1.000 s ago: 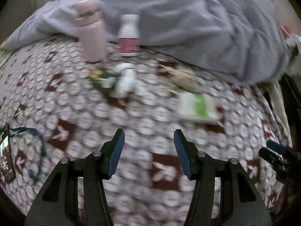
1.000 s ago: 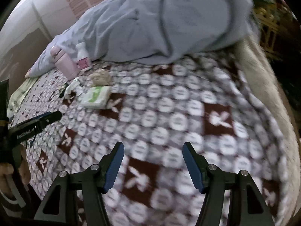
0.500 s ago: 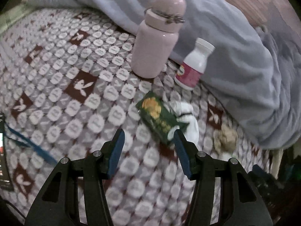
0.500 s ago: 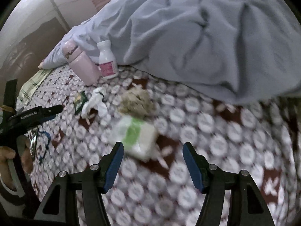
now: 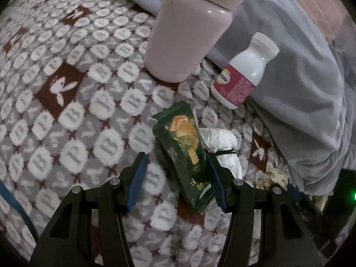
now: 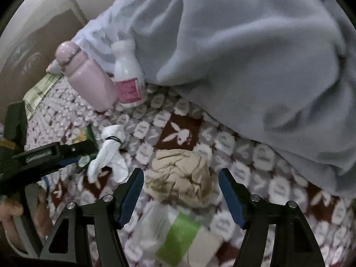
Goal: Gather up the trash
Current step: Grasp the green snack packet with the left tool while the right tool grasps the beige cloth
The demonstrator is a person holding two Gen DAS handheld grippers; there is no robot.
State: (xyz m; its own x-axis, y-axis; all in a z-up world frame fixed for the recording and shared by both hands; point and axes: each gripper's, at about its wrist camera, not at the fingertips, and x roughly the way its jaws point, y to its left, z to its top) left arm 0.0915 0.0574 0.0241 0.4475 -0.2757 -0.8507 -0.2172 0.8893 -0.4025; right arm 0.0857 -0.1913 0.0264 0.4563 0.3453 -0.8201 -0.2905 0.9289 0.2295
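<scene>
Jaws of our left gripper (image 5: 178, 178), just closing, straddle the green cracker wrapper (image 5: 185, 153); its right pad touches it, its left stands clear. Our right gripper (image 6: 181, 194), just widening, frames a crumpled beige paper wad (image 6: 180, 175) without touching. Nearer lies a green-banded tissue pack (image 6: 175, 238). Beyond, a white bottle (image 5: 242, 73) whose red label reads "...rate" stands beside a pink flask (image 5: 187, 33).

I see a bed under a patterned blanket (image 5: 73, 115) | rumpled grey duvet (image 6: 244, 55) behind; pale wall (image 6: 44, 2) beyond | dim light
</scene>
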